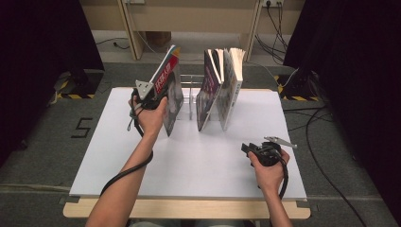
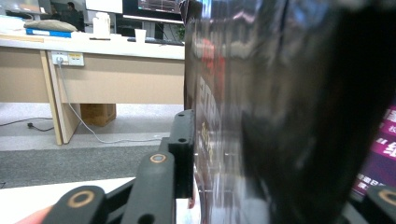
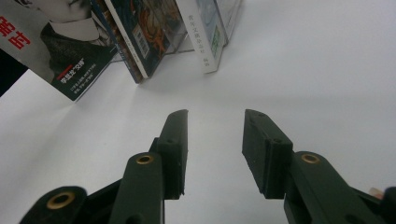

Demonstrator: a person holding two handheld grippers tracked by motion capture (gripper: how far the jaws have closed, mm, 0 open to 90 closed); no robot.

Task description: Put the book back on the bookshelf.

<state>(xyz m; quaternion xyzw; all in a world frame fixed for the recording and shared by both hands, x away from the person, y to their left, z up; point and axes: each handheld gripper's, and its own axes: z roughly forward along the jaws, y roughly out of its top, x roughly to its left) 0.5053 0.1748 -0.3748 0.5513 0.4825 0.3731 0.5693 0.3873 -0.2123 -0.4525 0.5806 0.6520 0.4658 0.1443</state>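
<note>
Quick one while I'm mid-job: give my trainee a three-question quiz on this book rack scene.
1. True or false: the right gripper holds a book.
2. Which book sits between the left gripper jaws? A) the leaning magazine at the left B) the white-spined book at the right
3. What do the books stand in?

Key: 1. False; its jaws are open over the bare white table. 2. A. 3. A clear rack.
</note>
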